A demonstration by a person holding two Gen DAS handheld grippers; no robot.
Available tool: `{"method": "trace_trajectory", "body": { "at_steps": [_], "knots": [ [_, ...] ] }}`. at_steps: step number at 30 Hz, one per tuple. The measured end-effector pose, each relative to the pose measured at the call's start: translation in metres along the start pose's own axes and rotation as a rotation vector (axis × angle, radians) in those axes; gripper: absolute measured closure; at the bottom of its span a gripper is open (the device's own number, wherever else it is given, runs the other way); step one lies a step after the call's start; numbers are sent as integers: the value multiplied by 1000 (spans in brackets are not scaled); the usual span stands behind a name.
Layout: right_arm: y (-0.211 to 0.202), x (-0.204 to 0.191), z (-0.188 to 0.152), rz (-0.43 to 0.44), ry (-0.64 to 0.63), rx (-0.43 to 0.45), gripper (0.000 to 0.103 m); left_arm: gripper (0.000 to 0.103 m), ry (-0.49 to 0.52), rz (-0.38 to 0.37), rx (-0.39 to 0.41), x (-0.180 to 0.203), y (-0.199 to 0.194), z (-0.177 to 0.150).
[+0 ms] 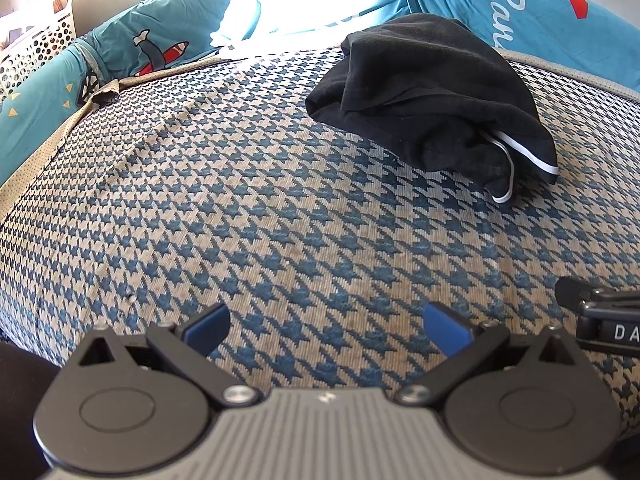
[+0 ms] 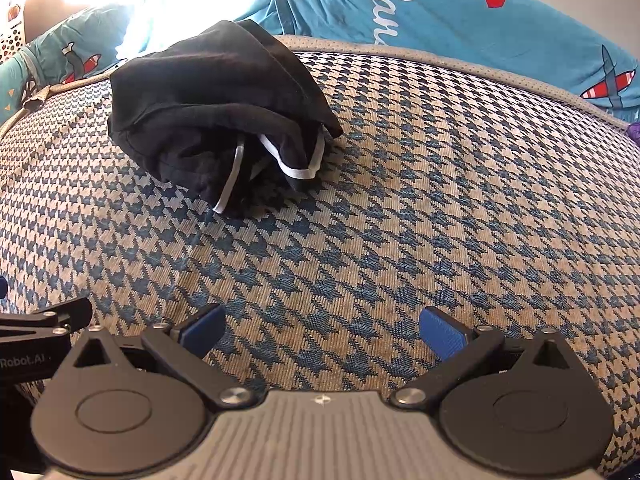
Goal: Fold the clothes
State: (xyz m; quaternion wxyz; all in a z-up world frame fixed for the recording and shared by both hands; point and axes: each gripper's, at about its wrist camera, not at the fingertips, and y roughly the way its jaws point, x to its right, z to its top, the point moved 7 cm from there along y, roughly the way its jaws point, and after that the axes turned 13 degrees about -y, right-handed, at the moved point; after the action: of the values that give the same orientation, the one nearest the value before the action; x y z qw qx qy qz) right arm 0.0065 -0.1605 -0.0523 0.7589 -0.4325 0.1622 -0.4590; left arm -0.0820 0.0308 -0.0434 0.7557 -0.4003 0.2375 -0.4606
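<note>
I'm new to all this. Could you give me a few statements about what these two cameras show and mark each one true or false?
1. The black garment lies spread out flat. False: it sits bunched in a heap.
2. Both grippers, left and right, are open. True.
3. The garment has white trim. True.
4. The right gripper grips the garment. False: it holds nothing.
5. The houndstooth mattress is red. False: blue and beige.

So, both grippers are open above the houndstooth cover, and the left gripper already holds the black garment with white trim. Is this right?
Not quite. The left gripper holds nothing: the left wrist view shows its jaws open over the bare houndstooth cover, while the black garment lies bunched further ahead, untouched. The right gripper is open too.
</note>
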Motion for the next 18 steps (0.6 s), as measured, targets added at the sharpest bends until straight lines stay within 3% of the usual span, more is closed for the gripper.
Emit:
{"method": "trace_trajectory", "body": {
  "at_steps": [18],
  "knots": [
    [1, -2, 3, 4, 1, 2, 0, 0, -3, -4, -9, 0, 4, 0]
  ]
}}
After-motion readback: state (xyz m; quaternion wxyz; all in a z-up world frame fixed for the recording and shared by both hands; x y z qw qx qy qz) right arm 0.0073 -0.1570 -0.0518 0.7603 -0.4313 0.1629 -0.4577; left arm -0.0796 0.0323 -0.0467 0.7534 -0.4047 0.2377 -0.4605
